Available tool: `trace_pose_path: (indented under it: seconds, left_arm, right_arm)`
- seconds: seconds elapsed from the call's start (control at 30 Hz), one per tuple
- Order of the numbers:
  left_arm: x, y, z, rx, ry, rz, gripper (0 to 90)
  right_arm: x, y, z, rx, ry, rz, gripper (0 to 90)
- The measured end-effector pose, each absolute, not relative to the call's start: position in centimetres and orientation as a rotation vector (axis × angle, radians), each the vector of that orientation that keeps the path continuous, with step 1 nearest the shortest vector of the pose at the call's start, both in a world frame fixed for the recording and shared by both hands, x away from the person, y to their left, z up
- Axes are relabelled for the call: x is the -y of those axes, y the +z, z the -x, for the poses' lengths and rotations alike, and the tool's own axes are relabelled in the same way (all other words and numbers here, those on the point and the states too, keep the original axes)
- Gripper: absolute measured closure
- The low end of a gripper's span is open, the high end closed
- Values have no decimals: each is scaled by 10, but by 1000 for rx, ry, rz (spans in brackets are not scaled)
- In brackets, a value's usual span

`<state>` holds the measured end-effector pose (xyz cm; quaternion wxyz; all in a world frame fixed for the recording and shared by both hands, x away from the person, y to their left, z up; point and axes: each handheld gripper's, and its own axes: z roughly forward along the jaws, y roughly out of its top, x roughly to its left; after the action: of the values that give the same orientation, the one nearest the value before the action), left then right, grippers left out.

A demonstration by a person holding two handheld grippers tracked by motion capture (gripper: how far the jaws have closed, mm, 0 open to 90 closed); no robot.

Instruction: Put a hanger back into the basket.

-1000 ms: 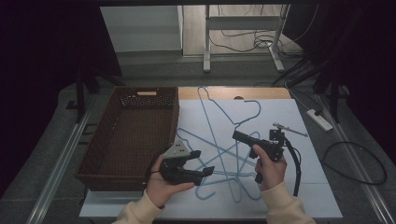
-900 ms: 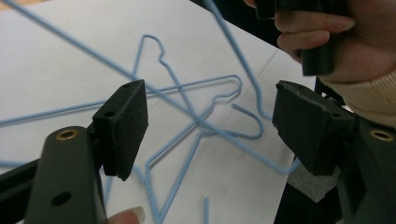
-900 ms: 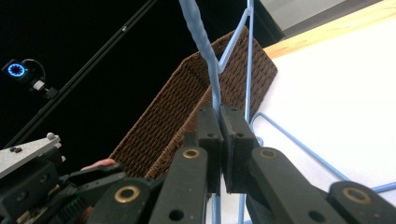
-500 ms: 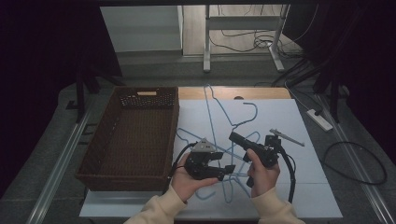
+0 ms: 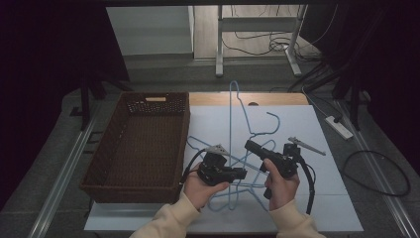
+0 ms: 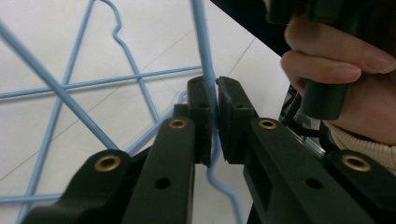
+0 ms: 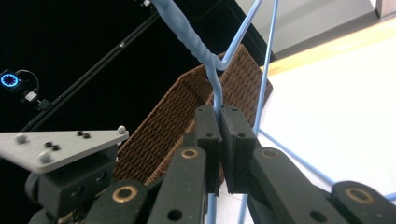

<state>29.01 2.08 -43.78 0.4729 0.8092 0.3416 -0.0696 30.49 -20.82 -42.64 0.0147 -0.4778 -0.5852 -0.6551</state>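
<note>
Basket [image 5: 138, 148] holds nothing; both tools clamp blue hangers [image 5: 233, 119] alongside.

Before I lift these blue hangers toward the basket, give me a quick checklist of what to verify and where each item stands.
1. Left gripper closed on blue hanger wire: ok.
2. Right gripper closed on a hanger just below its twisted neck: ok.
3. Both grippers on the same hanger: cannot tell.
4. Hangers free of each other: not ok, the wires cross and overlap on the white table.
5. Brown basket empty and ready: ok.
6. Loose metal tool clear of the wires: ok, it lies apart.
</note>
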Motion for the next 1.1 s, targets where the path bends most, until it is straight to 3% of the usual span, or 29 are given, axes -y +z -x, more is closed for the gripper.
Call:
trace_pose_path:
  seconds: [0.17,0.43,0.63,1.1]
  left_arm:
    - [-29,-425,-289,-839,-151,-1966,868]
    - [-48,-411,-290,-867,-139,-1889,871]
    - [-68,-399,-291,-866,-152,-1868,871]
    - [-153,-372,-289,-881,-152,-1825,871]
  right_arm:
    - [211,-417,-305,1847,-2067,1427,826]
    - [217,-404,-299,1961,-2110,1299,509]
    - [234,-402,-288,2093,-2115,1213,363]
    - [265,-431,-290,2256,-1965,1348,339]
